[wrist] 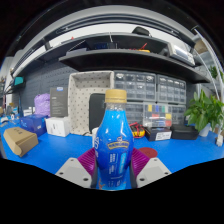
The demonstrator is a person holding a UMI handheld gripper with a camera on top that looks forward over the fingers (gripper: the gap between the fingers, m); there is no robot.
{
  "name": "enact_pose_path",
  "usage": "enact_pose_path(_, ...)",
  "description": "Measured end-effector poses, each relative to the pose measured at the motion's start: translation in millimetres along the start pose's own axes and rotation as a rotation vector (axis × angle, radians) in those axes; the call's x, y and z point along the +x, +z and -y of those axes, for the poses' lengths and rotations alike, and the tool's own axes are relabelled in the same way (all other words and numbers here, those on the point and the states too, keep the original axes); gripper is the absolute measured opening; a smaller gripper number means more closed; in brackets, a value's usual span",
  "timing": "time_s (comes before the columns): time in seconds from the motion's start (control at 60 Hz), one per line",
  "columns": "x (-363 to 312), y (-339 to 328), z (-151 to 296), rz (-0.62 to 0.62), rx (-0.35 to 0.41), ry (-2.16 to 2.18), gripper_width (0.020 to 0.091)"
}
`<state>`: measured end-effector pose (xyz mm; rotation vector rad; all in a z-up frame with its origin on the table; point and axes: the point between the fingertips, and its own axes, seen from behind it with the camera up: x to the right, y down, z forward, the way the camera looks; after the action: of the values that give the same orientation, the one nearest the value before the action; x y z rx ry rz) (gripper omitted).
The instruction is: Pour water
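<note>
While the bottle (115, 145) stands upright between the pads (88, 160), the gripper (114, 172) has closed on its lower body above the blue table (185, 152). No cup shows near the bottle. A firm, low grip and a slow tilt should keep it from slipping.

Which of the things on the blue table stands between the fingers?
The blue plastic bottle with the yellow cap; the hand-held gripper holds it, while the boxes lie far behind.
</note>
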<state>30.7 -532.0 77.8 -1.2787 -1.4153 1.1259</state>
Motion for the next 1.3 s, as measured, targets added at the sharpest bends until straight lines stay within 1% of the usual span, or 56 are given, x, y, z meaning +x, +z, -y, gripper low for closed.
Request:
enact_pose_path(0.067,-2.9,-0.4,0.3,-0.008,0.012,-0.026,0.0384)
enact_pose_path(0.1,-2.7,-1.0,0.4,-0.017,0.019,-0.029,0.0375)
enact_pose_path(0.117,-3.1,-0.8,0.1,-0.018,0.025,-0.035,0.0348)
enact_pose_path(0.2,-3.6,-1.2,0.4,-0.018,0.032,-0.047,0.0347)
enact_pose_path(0.367,-1.1,1.4,-0.1,-0.004,0.008,-0.044,0.0346)
enact_pose_path(0.483,20.0,3.8,9.1,-0.024,-0.004,-0.15,0.0345)
enact_pose_path(0.55,38.0,9.3,19.1,-0.061,-0.009,-0.268,0.0345)
enact_pose_path(0.617,60.1,20.5,26.1,-0.094,-0.036,-0.402,0.0346)
enact_pose_path(0.75,97.5,58.9,35.7,-0.149,-0.108,-0.709,0.0346)
enact_pose_path(0.833,110.3,88.3,42.3,-0.174,-0.122,-0.958,0.0345)
enact_pose_path(0.9,113.2,107.5,49.2,-0.191,-0.119,-1.147,0.0344)
enact_pose_path(1.017,111.3,129.3,58.9,-0.183,-0.117,-1.428,0.0345)
enact_pose_path(1.2,109.6,148.3,70.3,-0.2,-0.138,-1.726,0.0344)
enact_pose_path(1.3,101.6,153.8,86.3,-0.238,-0.092,-1.926,0.0344)
